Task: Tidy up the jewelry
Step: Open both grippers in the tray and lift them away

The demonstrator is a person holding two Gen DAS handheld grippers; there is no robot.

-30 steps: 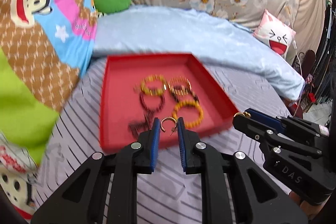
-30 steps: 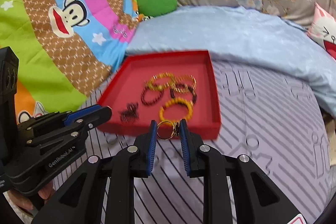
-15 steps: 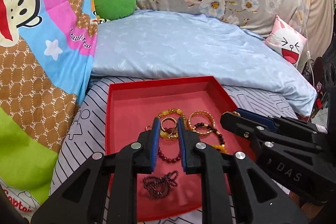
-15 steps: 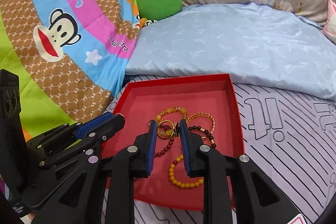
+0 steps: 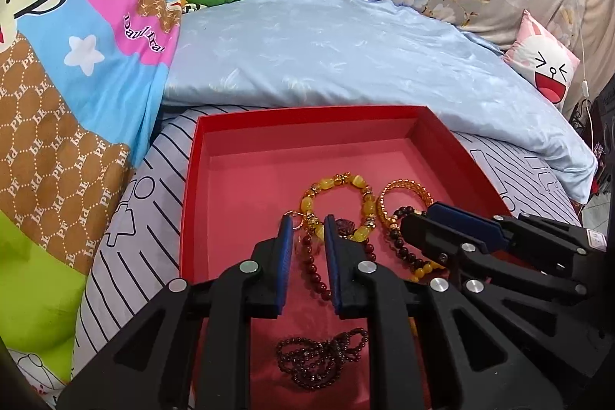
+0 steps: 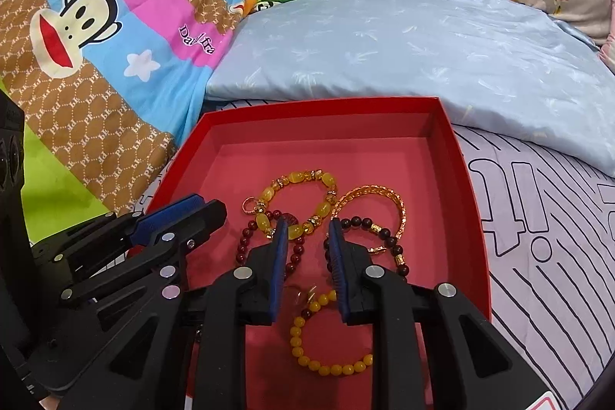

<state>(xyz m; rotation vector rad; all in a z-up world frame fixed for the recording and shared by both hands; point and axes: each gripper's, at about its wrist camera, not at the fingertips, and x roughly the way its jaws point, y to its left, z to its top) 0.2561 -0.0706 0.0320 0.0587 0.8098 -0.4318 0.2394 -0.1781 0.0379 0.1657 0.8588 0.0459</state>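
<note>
A red tray [image 5: 307, 112] [image 6: 319, 104] lies on the bed and holds several bead bracelets, among them a chunky yellow bracelet [image 6: 296, 177] and a gold chain bracelet [image 6: 369, 191]. My left gripper [image 5: 307, 219] hovers low over the tray, its pads a narrow gap apart with nothing across them. A small gold ring [image 6: 250, 204] lies on the tray floor just off its tip. My right gripper [image 6: 307, 223] hangs beside it, equally narrow and empty. A second small gold piece [image 6: 309, 292] lies under it, by the small-bead yellow bracelet [image 6: 330, 367].
A heap of dark bead strand [image 5: 319, 360] sits at the tray's near edge. A pale blue quilt [image 5: 326, 45] rises behind the tray. A cartoon blanket [image 5: 57, 83] banks up on the left. Striped sheet [image 6: 538, 237] lies flat to the right.
Both grippers came forward from the tray's near edge and down over its middle. The gold rings that sat between each pair of pads are gone from there and lie in the tray.
</note>
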